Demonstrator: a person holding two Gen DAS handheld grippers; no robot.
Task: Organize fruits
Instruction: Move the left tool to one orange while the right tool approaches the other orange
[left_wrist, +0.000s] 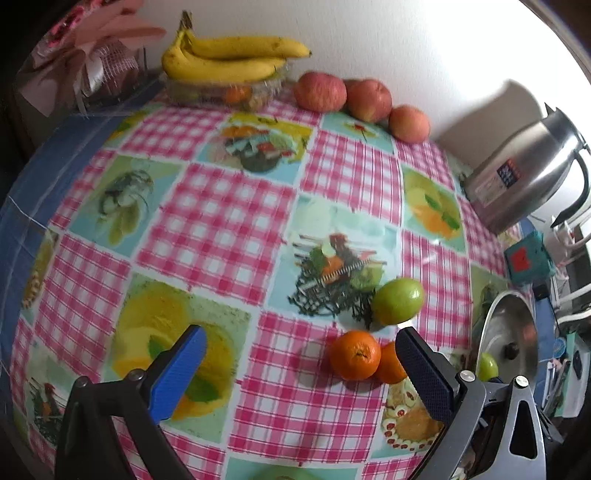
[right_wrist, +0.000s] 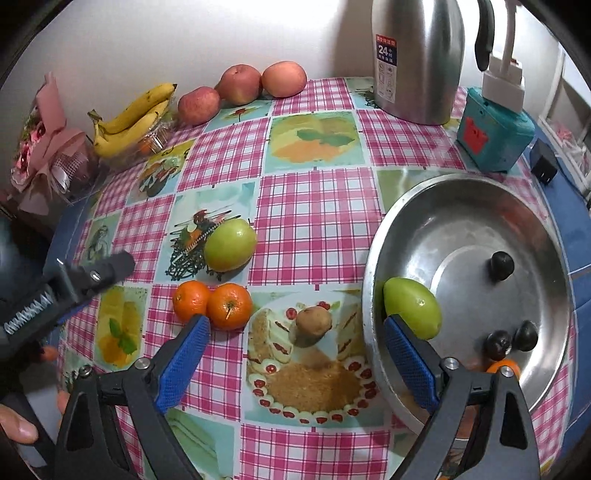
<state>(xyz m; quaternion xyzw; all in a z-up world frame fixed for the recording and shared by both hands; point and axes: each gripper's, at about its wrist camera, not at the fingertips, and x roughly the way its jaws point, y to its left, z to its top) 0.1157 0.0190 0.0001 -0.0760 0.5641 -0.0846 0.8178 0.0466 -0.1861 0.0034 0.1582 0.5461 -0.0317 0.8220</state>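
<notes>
The right gripper (right_wrist: 295, 354) hung over the checked tablecloth (right_wrist: 314, 206) with its jaws spread wide and nothing between the blue pads. Just ahead of its gap sat a small brown fruit (right_wrist: 313, 322), possibly a kiwi, though the lens left that uncertain. Touching each other and just off the tip of its left-side finger lay two oranges (right_wrist: 212, 304), and beyond them a green apple (right_wrist: 230, 245) rested on the cloth. To the gripper's right stood a steel basin (right_wrist: 424, 221); a second green fruit (right_wrist: 412, 308) lay inside it against the near wall, right beside the right-side fingertip but not pinched. Three small dark fruits (right_wrist: 501, 266) and a sliver of something orange (right_wrist: 503, 365) also lay in the basin.

The left gripper (left_wrist: 301, 363) likewise stood released, both pads apart over bare cloth. The same pair of oranges (left_wrist: 355, 355) sat near its right-side finger, the farther one partly hidden behind that finger, with the green apple (left_wrist: 398, 301) just past them. Far ahead of both grippers, along the wall, were a bunch of bananas (left_wrist: 229, 59) atop a clear container and three red apples (left_wrist: 320, 91) in a row. A steel thermos (right_wrist: 417, 59) and a teal box (right_wrist: 493, 133) stood beyond the basin.
</notes>
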